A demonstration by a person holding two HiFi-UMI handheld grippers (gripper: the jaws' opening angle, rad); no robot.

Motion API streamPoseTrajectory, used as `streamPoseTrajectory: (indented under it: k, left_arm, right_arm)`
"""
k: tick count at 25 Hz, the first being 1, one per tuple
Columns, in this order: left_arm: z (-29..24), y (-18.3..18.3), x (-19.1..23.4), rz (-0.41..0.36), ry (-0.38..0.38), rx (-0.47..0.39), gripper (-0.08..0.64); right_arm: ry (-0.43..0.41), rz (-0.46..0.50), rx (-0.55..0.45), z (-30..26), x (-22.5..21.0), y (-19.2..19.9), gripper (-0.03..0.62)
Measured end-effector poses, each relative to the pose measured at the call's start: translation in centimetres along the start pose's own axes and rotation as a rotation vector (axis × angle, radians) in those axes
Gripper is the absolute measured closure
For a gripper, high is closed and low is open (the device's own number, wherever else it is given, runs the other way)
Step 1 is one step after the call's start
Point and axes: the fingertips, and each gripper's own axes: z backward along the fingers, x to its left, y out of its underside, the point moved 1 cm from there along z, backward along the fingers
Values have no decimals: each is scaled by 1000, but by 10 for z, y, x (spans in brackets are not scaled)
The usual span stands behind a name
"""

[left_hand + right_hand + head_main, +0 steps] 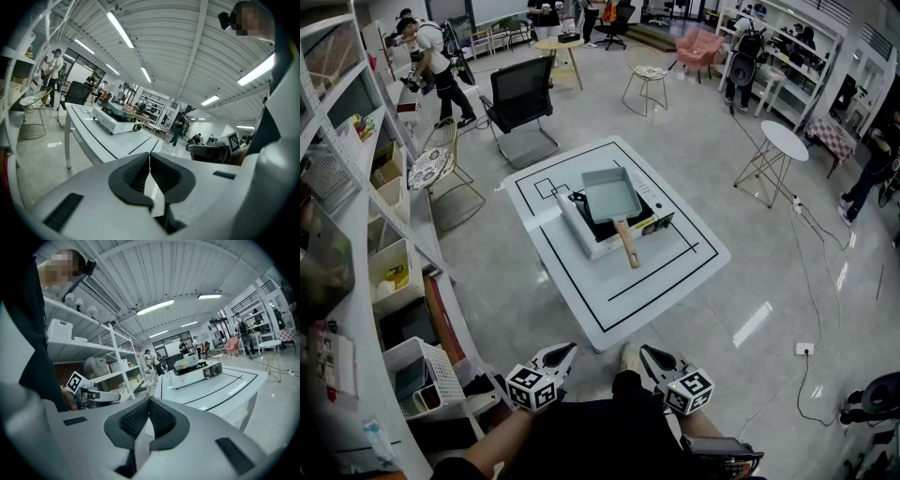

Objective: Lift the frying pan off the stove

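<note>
A pale blue square frying pan (pixel 612 194) with a wooden handle (pixel 626 244) rests on a white portable stove (pixel 592 238) in the middle of a white table (pixel 666 281). Both grippers hang close to my body, well short of the table's near edge. The left gripper (pixel 559 355) is shut and holds nothing. The right gripper (pixel 654 356) is likewise shut and empty. In the left gripper view the jaws (pixel 149 160) meet, with the stove (pixel 112 124) and pan (pixel 123 108) far off. The right gripper view shows shut jaws (pixel 149 405), the stove (pixel 193 373) and pan (pixel 186 363) distant.
Shelving (pixel 356 234) with bins runs along the left. A black office chair (pixel 521 97) and a wire chair (pixel 439 169) stand beyond the table. A small round table (pixel 784 141) and a floor cable (pixel 811 281) are at the right. People stand far back.
</note>
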Motion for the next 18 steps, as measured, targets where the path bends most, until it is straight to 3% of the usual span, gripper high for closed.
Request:
streamPoseTrajectory:
  k: [18]
  left_arm:
    - [17,10,-9,-13,28,1,548]
  right_arm:
    - [70,0,-44,22,16,7,568]
